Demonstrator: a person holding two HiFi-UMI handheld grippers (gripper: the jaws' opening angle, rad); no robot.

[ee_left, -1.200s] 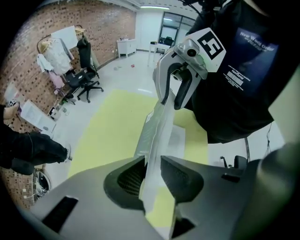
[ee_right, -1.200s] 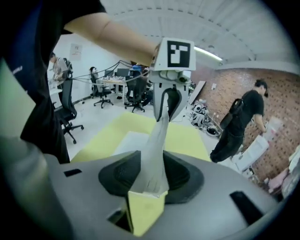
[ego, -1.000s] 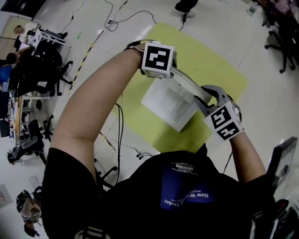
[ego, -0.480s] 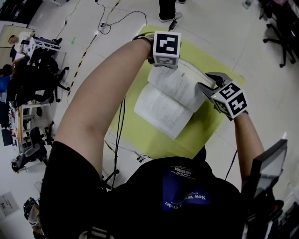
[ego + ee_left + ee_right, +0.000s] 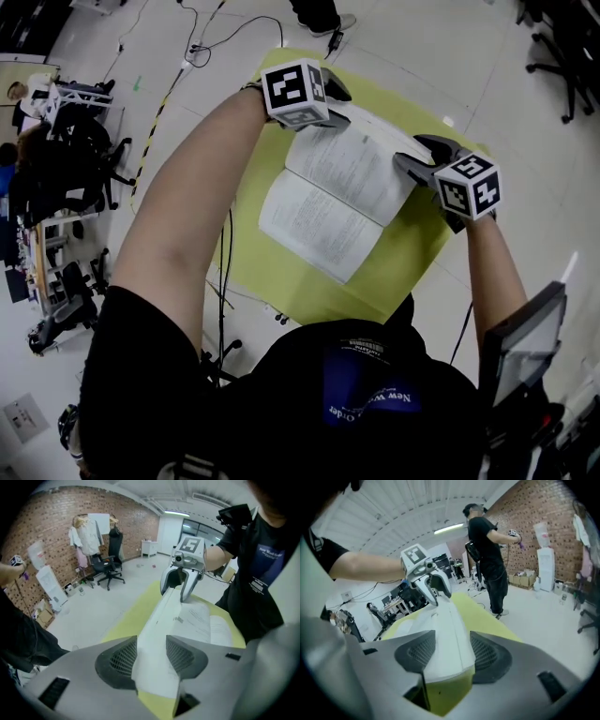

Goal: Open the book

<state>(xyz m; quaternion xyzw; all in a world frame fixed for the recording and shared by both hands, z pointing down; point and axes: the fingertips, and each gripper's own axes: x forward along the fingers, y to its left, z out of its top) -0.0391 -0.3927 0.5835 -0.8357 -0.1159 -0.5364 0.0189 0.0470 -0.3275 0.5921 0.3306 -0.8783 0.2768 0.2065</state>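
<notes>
Head view: white book (image 5: 333, 192) spread open.

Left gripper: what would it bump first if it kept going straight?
The book: it already sits between the left gripper's jaws, which have just been opening. Farther along, probably the right gripper.

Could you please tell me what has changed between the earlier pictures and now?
The book has swung open, two pages facing up, and moved farther from the person over the mat. Left gripper and right gripper jaws have just been opening, book between them. Both remain at its far edge.
</notes>
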